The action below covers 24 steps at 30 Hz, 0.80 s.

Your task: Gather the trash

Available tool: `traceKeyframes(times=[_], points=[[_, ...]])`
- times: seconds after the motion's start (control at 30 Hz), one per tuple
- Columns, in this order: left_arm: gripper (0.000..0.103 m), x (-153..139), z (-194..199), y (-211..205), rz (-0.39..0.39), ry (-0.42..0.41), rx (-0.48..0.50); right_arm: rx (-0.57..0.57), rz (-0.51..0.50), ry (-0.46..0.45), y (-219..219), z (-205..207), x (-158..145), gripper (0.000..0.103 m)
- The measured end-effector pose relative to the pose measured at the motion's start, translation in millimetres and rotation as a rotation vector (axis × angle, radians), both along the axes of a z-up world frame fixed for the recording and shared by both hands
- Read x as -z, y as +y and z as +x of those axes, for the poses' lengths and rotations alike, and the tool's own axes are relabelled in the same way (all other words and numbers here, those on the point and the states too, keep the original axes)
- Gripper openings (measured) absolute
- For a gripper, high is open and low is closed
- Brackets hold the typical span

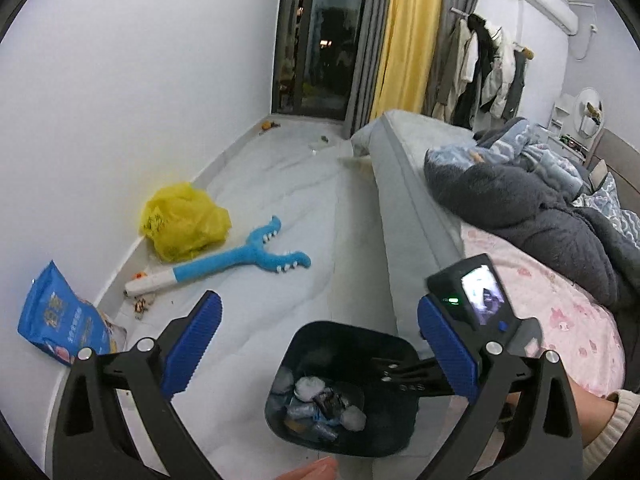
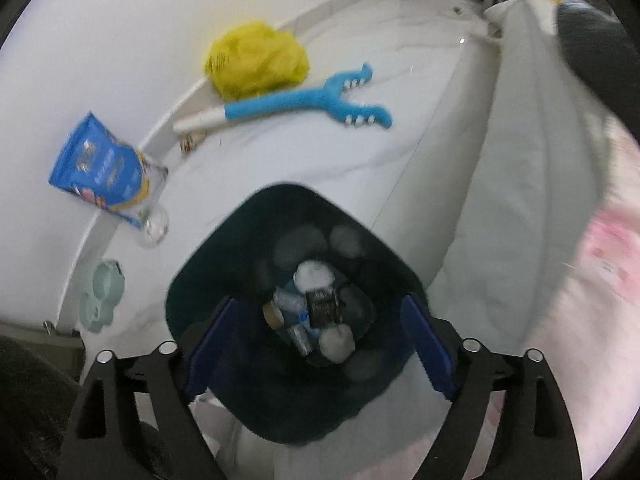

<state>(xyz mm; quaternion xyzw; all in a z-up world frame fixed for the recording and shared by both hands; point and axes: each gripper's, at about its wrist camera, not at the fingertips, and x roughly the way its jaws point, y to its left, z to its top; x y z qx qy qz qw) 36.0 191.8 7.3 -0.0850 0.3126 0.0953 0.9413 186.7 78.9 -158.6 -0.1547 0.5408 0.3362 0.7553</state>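
Big grey-sided bed (image 1: 404,200) runs along the right of the dark trash bin (image 2: 224,240), pink sheet and heaped blankets on top. Pale floor (image 1: 304,208) lies open beyond the bin toward the window. The bin sits on the floor, holding crumpled tissues (image 2: 314,276) and wrappers. Past it, by the wall: yellow plastic bag (image 1: 182,220), blue toothed plush toy (image 1: 256,256), blue snack pouch (image 1: 60,320) with print too small to read. Right gripper (image 2: 320,352) hangs over the bin mouth, jaws spread, empty. Left gripper (image 1: 316,348) above, spread too, holding nothing.
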Motion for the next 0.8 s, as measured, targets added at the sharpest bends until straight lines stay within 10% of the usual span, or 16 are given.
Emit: traceKeyframes(times=[0.8], points=[[0.100, -3, -22, -88, 0.060, -0.034, 0.128, 0.388, 0.201, -0.438, -233, -89, -133, 0.100]])
